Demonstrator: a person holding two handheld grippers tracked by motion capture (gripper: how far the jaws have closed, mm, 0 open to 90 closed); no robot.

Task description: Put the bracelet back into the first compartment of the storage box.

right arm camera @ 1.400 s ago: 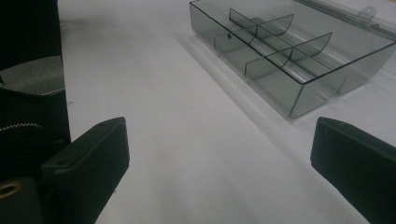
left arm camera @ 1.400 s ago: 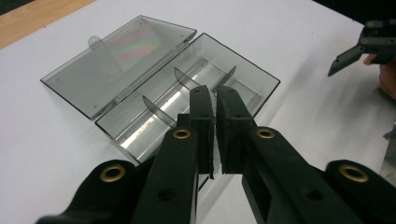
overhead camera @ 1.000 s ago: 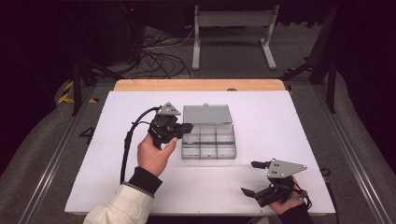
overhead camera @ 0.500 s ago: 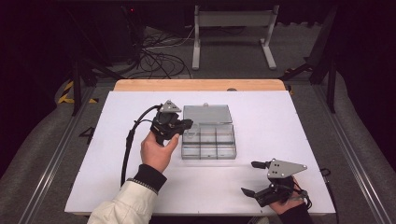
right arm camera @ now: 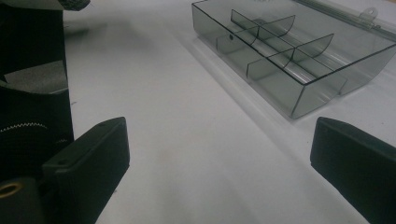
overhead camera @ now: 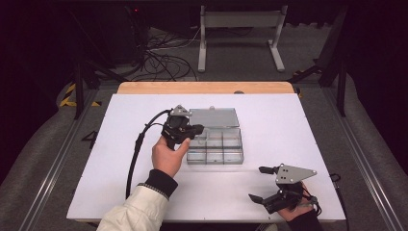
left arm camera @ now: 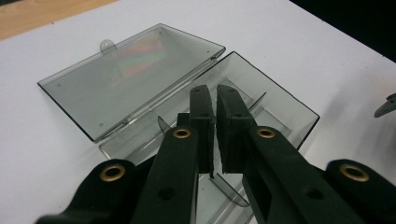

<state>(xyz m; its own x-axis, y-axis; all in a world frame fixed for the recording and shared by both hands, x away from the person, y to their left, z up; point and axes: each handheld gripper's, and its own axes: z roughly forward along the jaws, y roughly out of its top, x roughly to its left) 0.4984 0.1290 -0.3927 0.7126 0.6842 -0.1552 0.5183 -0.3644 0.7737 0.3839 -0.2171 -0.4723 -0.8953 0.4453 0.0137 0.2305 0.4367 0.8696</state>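
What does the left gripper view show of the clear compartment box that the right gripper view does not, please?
The left gripper view shows the left hand-held gripper with its jaws nearly together over the compartment box, and the whole lid lying open flat on the white table.

The right gripper view shows the right hand-held gripper with jaws wide apart and nothing between them, low over bare table, and the box's near wall from the side.

Both show the box open, with its dividers and no contents that I can make out.
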